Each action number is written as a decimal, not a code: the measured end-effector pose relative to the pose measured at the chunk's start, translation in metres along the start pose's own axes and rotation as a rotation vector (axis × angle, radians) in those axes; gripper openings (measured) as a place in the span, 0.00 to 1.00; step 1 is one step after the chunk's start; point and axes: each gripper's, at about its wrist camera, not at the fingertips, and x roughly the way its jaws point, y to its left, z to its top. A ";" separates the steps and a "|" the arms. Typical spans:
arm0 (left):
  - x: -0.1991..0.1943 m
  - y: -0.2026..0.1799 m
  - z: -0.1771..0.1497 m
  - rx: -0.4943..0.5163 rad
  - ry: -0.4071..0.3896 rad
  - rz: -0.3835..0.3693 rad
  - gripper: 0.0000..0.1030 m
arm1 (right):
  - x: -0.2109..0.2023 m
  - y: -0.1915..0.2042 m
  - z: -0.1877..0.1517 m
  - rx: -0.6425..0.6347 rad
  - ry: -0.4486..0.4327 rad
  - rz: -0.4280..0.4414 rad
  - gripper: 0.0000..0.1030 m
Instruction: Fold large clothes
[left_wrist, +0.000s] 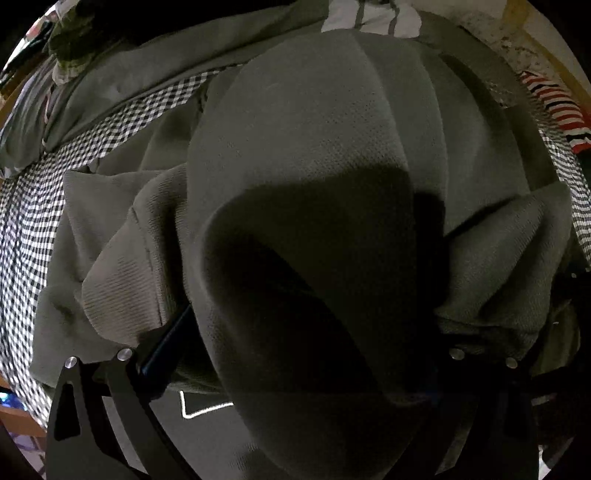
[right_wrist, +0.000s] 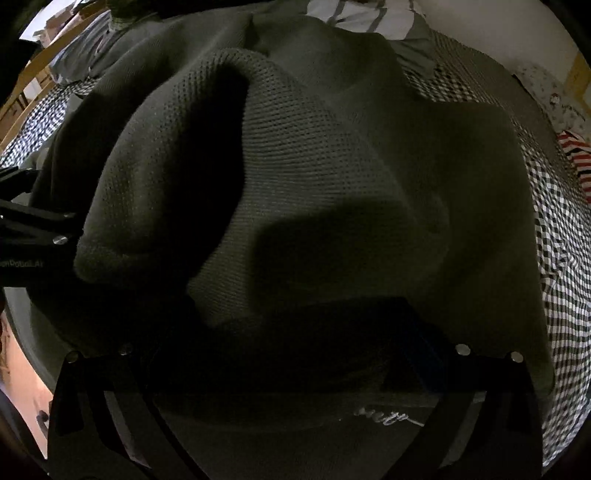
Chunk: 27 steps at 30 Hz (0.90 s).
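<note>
My left gripper (left_wrist: 295, 354) and right gripper (right_wrist: 295, 354) each pinch the dark olive knit garment (right_wrist: 332, 177) over the near checkered bedsheet (right_wrist: 565, 266), where uneven pulling could skew the fold.

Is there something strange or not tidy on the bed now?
The grey knit garment is bunched up, not flat: it drapes over both tongs, hiding their fingertips, with one hollow fold gaping open. A red striped piece of clothing lies crumpled at the edge of the checked sheet. Nothing looks damaged.
</note>
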 end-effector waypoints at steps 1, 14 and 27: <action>0.000 -0.001 -0.002 0.003 -0.008 0.000 0.96 | 0.000 0.001 -0.001 -0.001 -0.003 -0.006 0.98; -0.042 0.009 -0.013 0.086 -0.050 -0.092 0.96 | -0.053 0.006 -0.012 0.050 -0.061 -0.043 0.98; -0.103 0.034 -0.106 -0.074 -0.162 -0.061 0.96 | -0.115 0.008 -0.108 0.113 -0.146 0.026 0.98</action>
